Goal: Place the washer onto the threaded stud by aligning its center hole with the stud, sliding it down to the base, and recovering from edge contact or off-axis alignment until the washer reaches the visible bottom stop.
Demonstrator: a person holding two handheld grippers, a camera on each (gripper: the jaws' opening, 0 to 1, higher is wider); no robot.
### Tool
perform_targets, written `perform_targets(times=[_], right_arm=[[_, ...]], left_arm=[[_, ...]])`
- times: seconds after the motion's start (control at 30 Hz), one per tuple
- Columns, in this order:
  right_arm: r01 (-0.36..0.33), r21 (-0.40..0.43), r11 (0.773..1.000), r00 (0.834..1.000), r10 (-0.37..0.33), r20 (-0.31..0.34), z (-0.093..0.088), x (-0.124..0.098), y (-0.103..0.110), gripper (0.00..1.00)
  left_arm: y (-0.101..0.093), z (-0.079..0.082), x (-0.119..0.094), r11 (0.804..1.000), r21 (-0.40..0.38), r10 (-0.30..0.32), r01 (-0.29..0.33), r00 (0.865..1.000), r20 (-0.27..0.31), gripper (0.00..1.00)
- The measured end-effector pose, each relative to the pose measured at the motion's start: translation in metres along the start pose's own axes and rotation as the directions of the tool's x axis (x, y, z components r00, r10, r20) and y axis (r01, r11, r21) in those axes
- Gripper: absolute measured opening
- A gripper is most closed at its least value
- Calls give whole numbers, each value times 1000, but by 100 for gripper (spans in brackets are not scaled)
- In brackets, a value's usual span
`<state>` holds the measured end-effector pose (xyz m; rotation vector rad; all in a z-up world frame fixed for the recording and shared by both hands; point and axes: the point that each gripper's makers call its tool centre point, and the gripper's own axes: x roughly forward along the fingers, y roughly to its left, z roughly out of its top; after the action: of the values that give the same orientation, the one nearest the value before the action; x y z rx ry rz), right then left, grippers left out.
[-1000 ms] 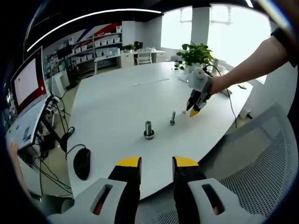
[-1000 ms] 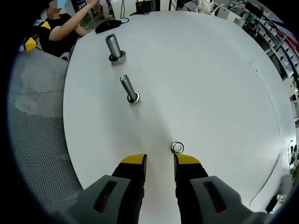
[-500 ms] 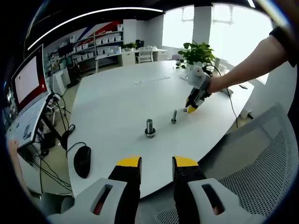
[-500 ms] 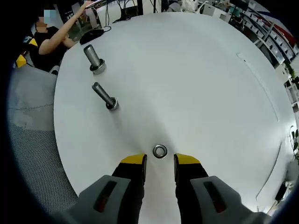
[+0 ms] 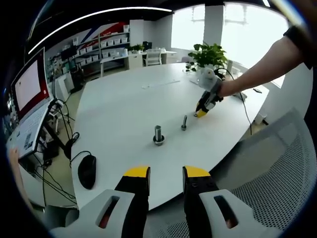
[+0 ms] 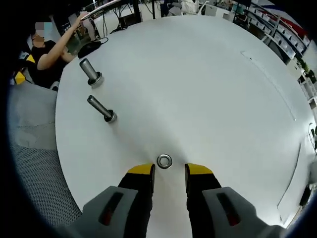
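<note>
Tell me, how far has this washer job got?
Done: nothing yet on either stud; the thin stud and the thick stud stand bare on the white table. In hand: the right gripper is open, its tips either side of the washer, which lies flat. Left: grip it, lift, thread it down a stud.

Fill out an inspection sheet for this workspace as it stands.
Surface: white table, mostly bare.
Job's things: washer flat on the table; thin stud and thick stud upright, apart from it.
Clutter: mouse near the edge.
Grippers: right gripper open, jaws either side of the washer; left gripper open, empty.
Cables: cords beside the laptop.
Surroundings: plant, mesh chair.
</note>
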<state>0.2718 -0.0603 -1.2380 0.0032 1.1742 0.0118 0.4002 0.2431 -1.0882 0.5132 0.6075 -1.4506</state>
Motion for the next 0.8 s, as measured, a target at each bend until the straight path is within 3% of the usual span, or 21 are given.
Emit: perform_targets(times=[0.2,0.57,0.8], right_arm=[[-19,-102,995,1000,17,-20,5,3,1,24],[-82,-243,967,987,45,-152,9,10,0,18],[-136,-377,916,974,54,-221,4,10,0,19]], left_arm=[[0,0,0,1000,-1,-1,1,1000,-1,24],[0,0,0,1000,-6,-4,4,1000,3,24],[-1,2,-1,1000,-7,-3,3,1000,9,24]])
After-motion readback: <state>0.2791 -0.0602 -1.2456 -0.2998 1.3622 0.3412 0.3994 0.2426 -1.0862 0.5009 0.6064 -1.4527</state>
